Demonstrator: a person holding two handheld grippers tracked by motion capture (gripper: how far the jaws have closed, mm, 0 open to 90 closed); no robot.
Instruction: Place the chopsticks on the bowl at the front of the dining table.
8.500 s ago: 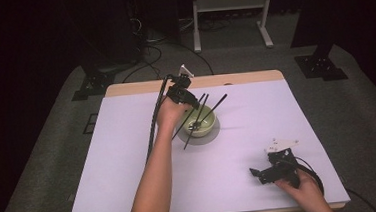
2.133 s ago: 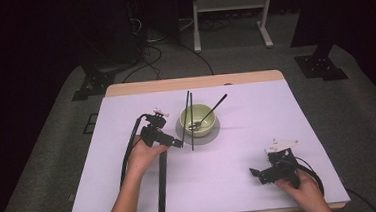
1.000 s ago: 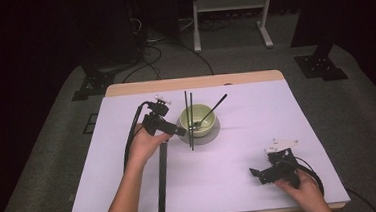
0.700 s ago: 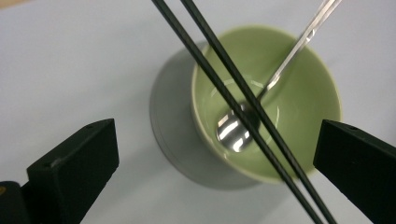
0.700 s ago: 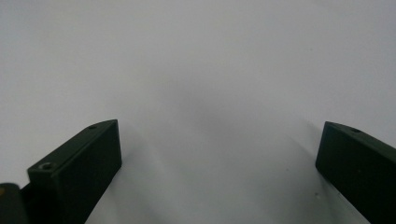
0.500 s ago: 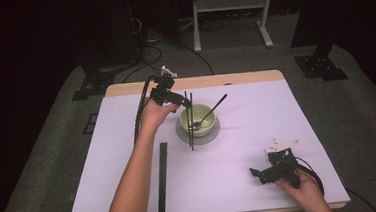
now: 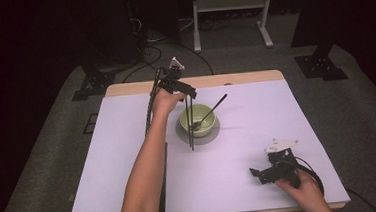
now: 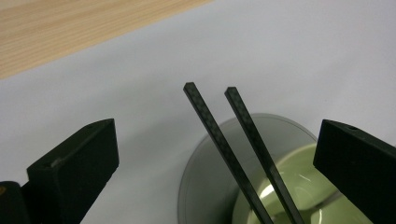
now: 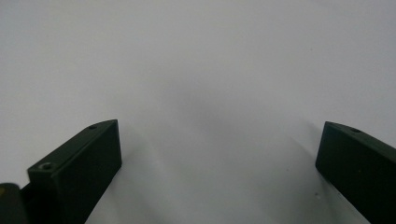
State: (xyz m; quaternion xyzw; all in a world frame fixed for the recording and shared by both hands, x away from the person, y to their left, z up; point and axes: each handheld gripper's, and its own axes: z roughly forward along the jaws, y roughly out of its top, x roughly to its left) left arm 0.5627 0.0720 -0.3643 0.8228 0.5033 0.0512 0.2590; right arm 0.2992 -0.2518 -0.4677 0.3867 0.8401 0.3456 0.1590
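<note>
A pale green bowl (image 7: 198, 121) stands on a grey saucer (image 7: 198, 135) at mid-table. Two thin black sticks (image 7: 191, 131) lie side by side across the bowl's left rim, running from far to near. A black utensil (image 7: 215, 109) leans out of the bowl toward the far right. My left gripper (image 7: 187, 92) hovers at the sticks' far ends. In the left gripper view it (image 8: 215, 128) stands wide open, with both sticks (image 8: 219, 140) between the jaws and untouched, above the saucer (image 8: 205, 172) and bowl (image 8: 280, 196). My right gripper (image 7: 255, 173) rests open near the front right, over bare white cover (image 9: 219, 70).
A long black strip (image 7: 162, 183) lies on the white table cover (image 7: 276, 110) near the front left, partly under the left forearm (image 7: 148, 169). A bare wooden edge (image 7: 124, 88) runs along the table's far side. Stands and cables sit on the floor beyond.
The left hand has carried its gripper from the table left of the bowl to the sticks' far ends. The sticks, bowl and right gripper have stayed put.
</note>
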